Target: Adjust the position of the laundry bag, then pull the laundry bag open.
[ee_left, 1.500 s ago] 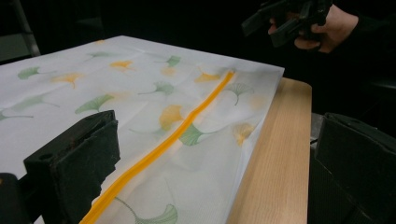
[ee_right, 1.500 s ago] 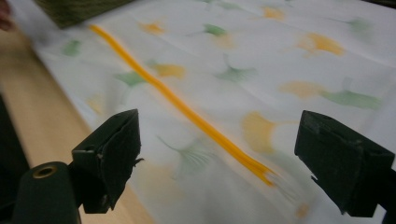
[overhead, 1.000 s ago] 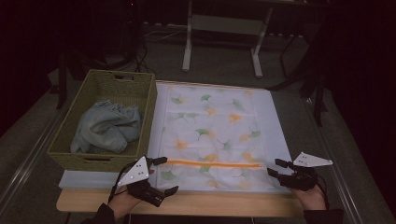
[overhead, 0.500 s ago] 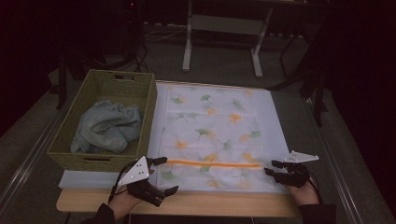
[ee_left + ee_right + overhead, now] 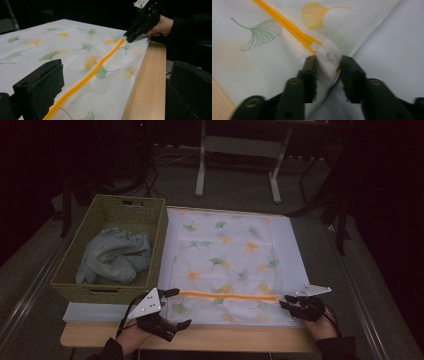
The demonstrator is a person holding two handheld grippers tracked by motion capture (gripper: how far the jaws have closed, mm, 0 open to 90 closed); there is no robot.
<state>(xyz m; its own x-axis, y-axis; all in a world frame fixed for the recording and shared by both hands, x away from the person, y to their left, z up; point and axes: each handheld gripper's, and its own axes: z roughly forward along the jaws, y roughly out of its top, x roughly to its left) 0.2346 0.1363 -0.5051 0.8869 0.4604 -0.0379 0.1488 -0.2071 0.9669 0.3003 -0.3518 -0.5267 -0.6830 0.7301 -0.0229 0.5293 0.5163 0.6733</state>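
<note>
Zipper (image 5: 227, 296) closed full length across laundry bag (image 5: 230, 260); right gripper (image 5: 327, 66) jaws parted astride pull tab (image 5: 324, 51), left gripper (image 5: 172, 307) released; grasp pending.

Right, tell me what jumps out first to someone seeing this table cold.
The bright orange zipper running across the near end of the white leaf-printed bag on the table catches the eye first. The right claw has its jaws around the white tab at the zipper's end, while the left claw sits open at the bag's other near corner. To the left stands a green woven basket holding crumpled pale blue cloth.
</note>
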